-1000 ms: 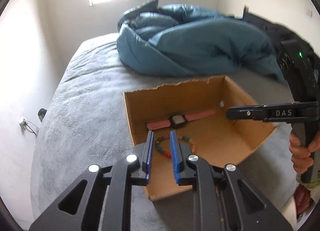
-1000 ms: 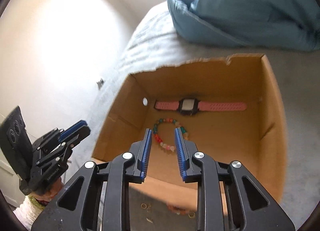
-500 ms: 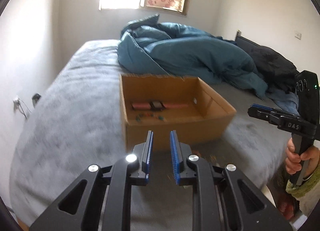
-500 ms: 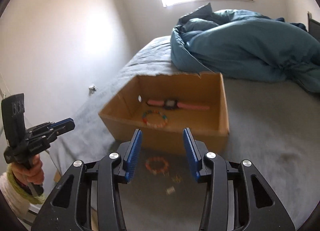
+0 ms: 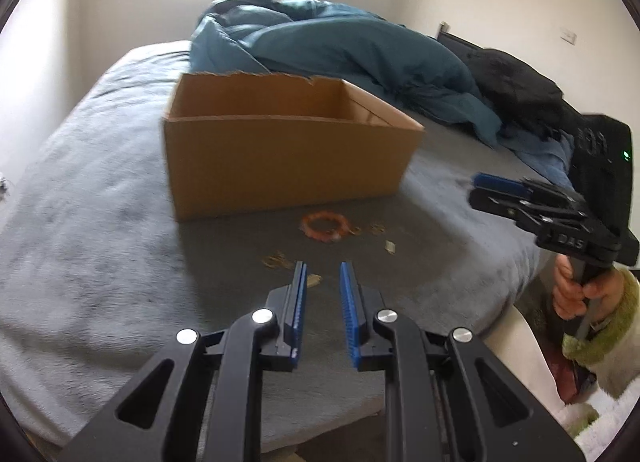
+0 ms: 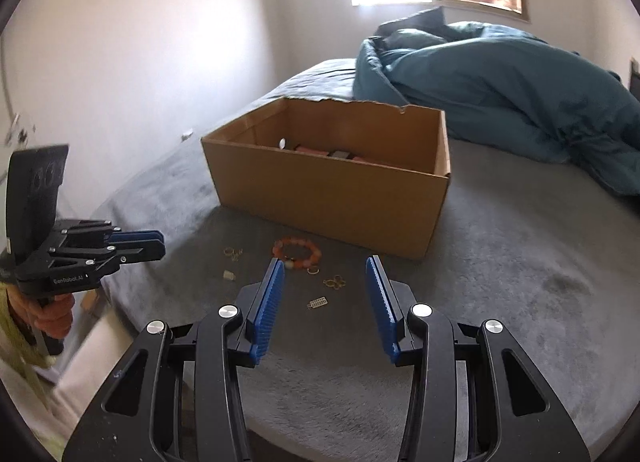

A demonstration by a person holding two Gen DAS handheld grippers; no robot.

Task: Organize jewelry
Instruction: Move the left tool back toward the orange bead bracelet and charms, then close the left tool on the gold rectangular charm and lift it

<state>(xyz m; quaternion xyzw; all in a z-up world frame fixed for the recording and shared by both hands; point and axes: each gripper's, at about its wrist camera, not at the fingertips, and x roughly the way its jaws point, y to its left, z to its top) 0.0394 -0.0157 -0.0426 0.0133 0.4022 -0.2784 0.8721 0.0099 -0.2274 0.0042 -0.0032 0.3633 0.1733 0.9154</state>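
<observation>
On the grey bed (image 6: 520, 262): one open cardboard box (image 6: 332, 189), upright, holding a pink-strapped watch (image 6: 340, 153) of which only the top edge shows over the near wall. Just in front of the box, on the bedcover: one orange bead bracelet (image 6: 297, 253); several small gold pieces (image 6: 335, 282) beside it, perhaps rings and a charm, too small to tell. Behind the box: a heaped blue duvet (image 6: 500, 89). Left tool (image 5: 323, 268): jaws narrow, nothing between them, above the cover short of the bracelet. Right tool (image 6: 325, 262): jaws moderately wide after just opening, empty, the bracelet and gold pieces seen in the gap but lying beyond the tips.
</observation>
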